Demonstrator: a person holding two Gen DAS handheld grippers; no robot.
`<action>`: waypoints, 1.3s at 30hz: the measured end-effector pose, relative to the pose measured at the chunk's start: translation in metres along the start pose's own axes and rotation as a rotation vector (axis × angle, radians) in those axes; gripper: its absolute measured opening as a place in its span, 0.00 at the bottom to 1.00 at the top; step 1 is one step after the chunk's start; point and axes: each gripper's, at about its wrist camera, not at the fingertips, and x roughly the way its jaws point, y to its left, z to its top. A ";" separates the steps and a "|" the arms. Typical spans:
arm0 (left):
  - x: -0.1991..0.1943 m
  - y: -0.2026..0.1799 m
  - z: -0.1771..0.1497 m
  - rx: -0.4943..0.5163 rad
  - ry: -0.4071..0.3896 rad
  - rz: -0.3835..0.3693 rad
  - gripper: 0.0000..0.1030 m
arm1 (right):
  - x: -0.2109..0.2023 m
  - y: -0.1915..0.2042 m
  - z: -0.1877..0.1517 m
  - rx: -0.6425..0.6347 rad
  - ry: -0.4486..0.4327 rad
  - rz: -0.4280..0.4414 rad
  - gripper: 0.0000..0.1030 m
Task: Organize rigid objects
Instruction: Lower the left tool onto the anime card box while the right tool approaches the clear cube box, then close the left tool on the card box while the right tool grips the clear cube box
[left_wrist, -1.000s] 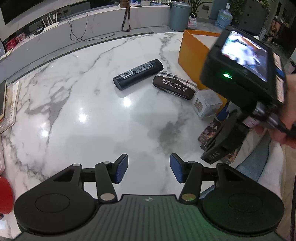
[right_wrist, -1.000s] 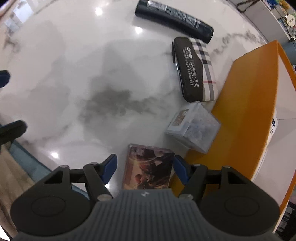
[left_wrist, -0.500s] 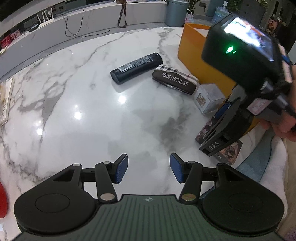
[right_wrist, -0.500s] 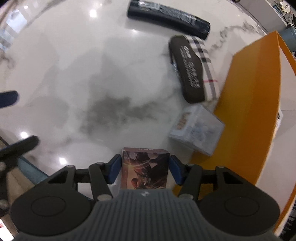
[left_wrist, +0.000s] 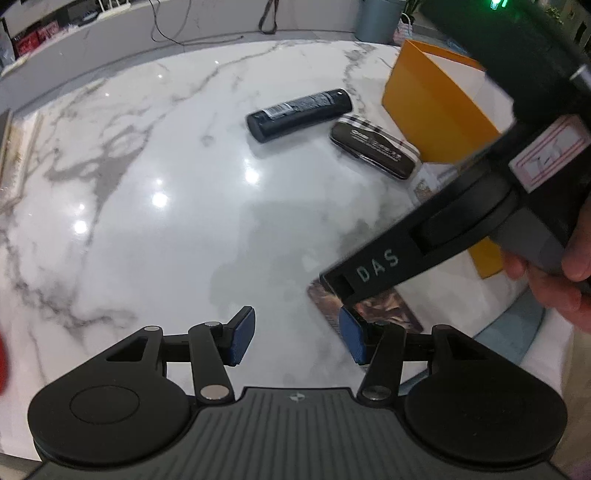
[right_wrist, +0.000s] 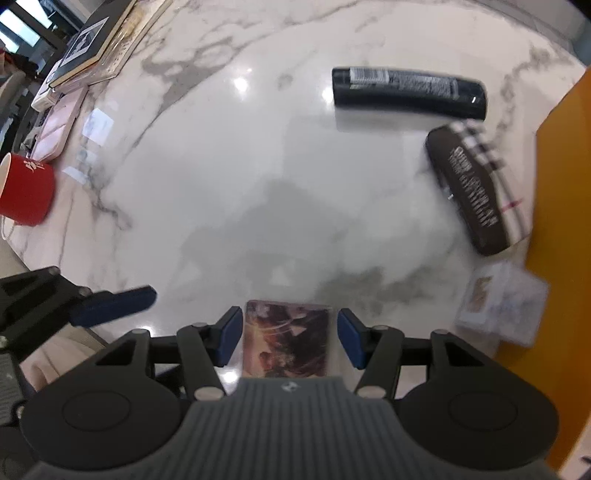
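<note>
A printed card box (right_wrist: 286, 338) sits between the blue pads of my right gripper (right_wrist: 286, 338), held above the marble table (right_wrist: 221, 166); small gaps show beside it. The box also shows in the left wrist view (left_wrist: 384, 306), under the right gripper's body. My left gripper (left_wrist: 295, 338) is open and empty over the table's near edge. A black bottle (left_wrist: 299, 114), a plaid-and-brown case (left_wrist: 373, 151) and a clear plastic box (right_wrist: 498, 306) lie by the orange box (left_wrist: 439, 99).
A red mug (right_wrist: 24, 192) and a stack of books (right_wrist: 92, 40) stand at the table's far left in the right wrist view. The right gripper's body (left_wrist: 480, 206) and the hand holding it fill the right of the left wrist view.
My right gripper closed around the card box and has lifted and swung left with it. My left gripper stayed open and shifted slightly.
</note>
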 end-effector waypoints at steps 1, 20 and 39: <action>0.002 -0.002 0.002 -0.009 0.008 -0.006 0.60 | -0.002 -0.001 -0.001 -0.020 -0.005 -0.024 0.55; 0.064 -0.043 0.035 -0.214 0.171 0.082 0.78 | -0.020 -0.049 -0.008 -0.658 0.065 -0.333 0.55; 0.054 -0.001 0.028 0.004 0.282 0.080 0.76 | -0.006 -0.012 -0.027 -0.784 0.024 -0.152 0.49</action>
